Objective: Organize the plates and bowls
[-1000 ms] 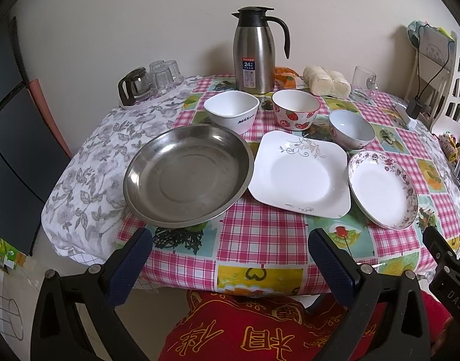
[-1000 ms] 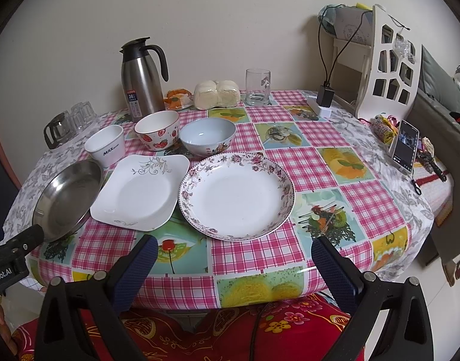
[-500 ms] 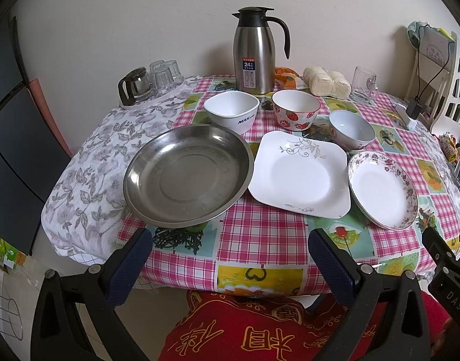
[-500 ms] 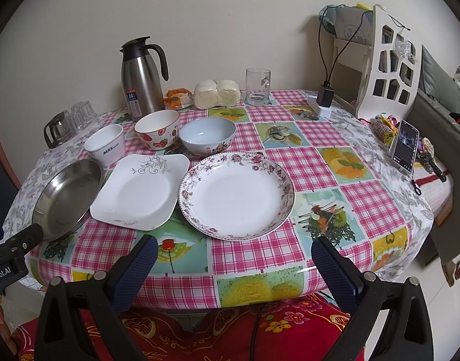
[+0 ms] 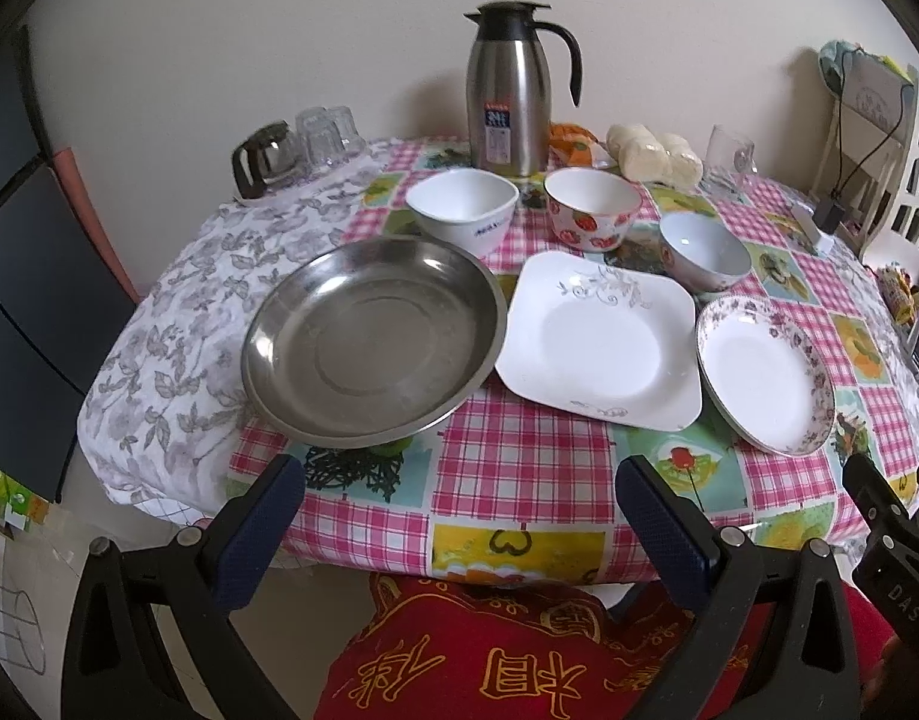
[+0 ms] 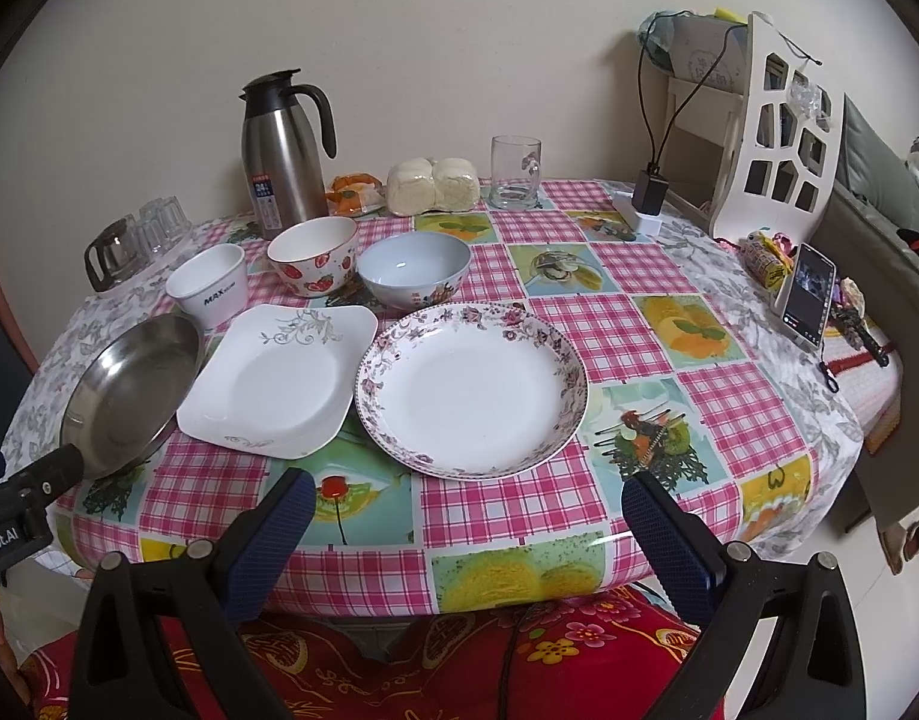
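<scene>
Three plates line the table's near side: a steel round plate (image 5: 372,339) (image 6: 132,393), a white square plate (image 5: 600,339) (image 6: 279,381) and a flower-rimmed round plate (image 5: 762,375) (image 6: 471,387). Behind them stand a white bowl (image 5: 462,207) (image 6: 210,285), a strawberry bowl (image 5: 591,210) (image 6: 314,263) and a pale blue bowl (image 5: 702,249) (image 6: 414,267). My left gripper (image 5: 459,486) hovers open at the table's front edge, below the steel and square plates. My right gripper (image 6: 462,495) is open too, just short of the flowered plate. Neither holds anything.
A steel thermos jug (image 5: 510,93) (image 6: 285,150), glass cups and a small glass pot (image 5: 267,156), wrapped buns (image 6: 432,186) and a glass mug (image 6: 515,171) crowd the back. A phone (image 6: 807,294) and a charger (image 6: 648,195) sit at the right. A red cushion (image 5: 519,648) lies below.
</scene>
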Tool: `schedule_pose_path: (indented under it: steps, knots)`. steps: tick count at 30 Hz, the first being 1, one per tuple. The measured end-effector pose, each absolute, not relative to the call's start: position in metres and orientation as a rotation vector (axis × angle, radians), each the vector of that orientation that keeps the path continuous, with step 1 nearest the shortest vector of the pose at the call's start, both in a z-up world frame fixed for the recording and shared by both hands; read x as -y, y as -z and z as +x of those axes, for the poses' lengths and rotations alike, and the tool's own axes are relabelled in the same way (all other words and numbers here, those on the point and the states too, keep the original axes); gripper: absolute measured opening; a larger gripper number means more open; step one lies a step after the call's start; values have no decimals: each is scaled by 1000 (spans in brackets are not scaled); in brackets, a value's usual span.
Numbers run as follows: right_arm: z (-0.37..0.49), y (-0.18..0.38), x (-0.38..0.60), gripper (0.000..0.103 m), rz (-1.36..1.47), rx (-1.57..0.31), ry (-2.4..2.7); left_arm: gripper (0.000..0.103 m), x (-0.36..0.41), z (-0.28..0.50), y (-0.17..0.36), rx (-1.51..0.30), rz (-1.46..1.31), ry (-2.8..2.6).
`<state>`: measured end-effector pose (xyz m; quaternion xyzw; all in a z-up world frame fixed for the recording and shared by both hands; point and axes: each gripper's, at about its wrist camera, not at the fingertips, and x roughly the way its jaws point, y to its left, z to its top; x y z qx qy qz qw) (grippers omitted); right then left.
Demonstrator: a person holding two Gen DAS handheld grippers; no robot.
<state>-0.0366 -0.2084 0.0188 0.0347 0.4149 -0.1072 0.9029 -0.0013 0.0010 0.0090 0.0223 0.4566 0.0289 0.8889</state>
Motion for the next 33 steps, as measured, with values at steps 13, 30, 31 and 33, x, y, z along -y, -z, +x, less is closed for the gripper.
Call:
schedule_pose_path:
  steps: [13, 30, 31, 33]
  knots:
    - [5, -23, 204, 103, 21, -900, 218, 103, -3, 61, -33, -925, 47, -84]
    - [104, -18, 191, 103, 26, -943, 177, 103, -12, 148, -11, -958, -138, -160]
    - [108, -16, 189, 103, 30, -946, 173, 103, -13, 152, -9, -965, -146, -180]
    - [118, -13, 186, 103, 32, -950, 170, 103, -13, 157, -8, -957, -140, -191]
